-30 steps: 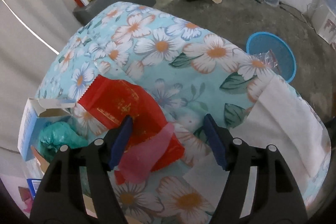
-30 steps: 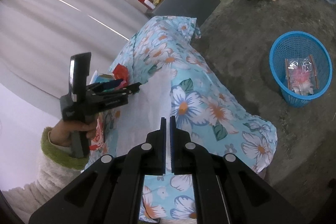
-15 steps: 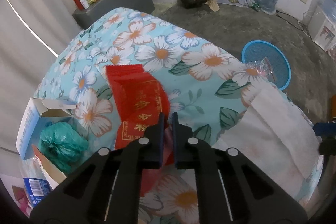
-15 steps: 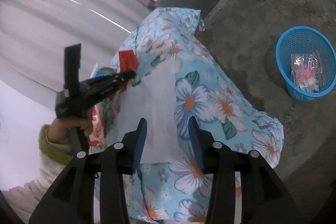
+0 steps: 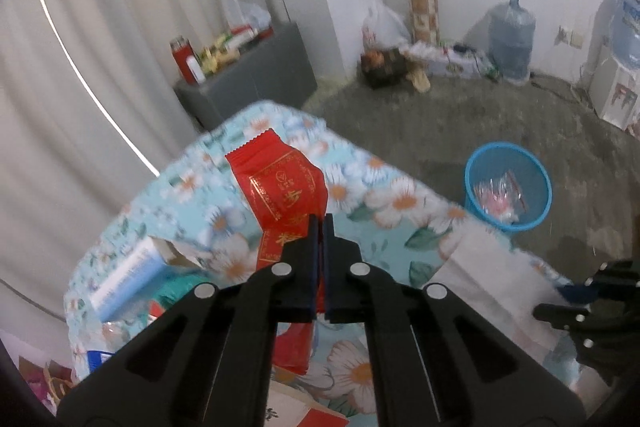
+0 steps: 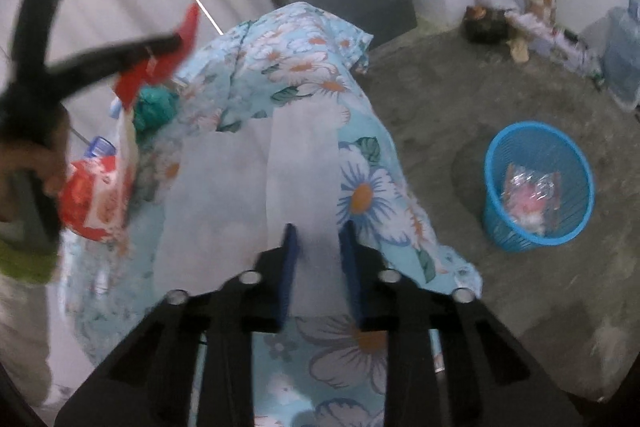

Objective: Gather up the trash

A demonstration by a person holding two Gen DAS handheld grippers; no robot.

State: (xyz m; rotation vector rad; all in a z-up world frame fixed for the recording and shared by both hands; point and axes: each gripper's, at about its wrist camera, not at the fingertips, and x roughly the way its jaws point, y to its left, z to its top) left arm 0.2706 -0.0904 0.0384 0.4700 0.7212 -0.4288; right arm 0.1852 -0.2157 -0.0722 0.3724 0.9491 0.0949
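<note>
My left gripper [image 5: 321, 223] is shut on a red foil wrapper [image 5: 282, 189] and holds it lifted above the floral tablecloth [image 5: 396, 203]. The wrapper also shows in the right wrist view [image 6: 188, 27], clamped in the left gripper [image 6: 176, 41]. My right gripper [image 6: 318, 239] is open, its fingers on either side of the near end of a white tissue sheet [image 6: 248, 183] lying on the cloth. A blue basket [image 5: 508, 185] with clear plastic trash inside stands on the floor to the right; it also shows in the right wrist view [image 6: 538, 183].
On the table's left end lie a light blue carton [image 5: 128, 275], a teal bag [image 6: 154, 107] and a red-white packet [image 6: 96, 199]. A grey cabinet [image 5: 256, 71] with bottles stands behind. A water jug [image 5: 512, 43] and clutter line the far wall.
My left gripper closed on the red wrapper and lifted it off the cloth. My right gripper opened and moved down over the near end of the white tissue.
</note>
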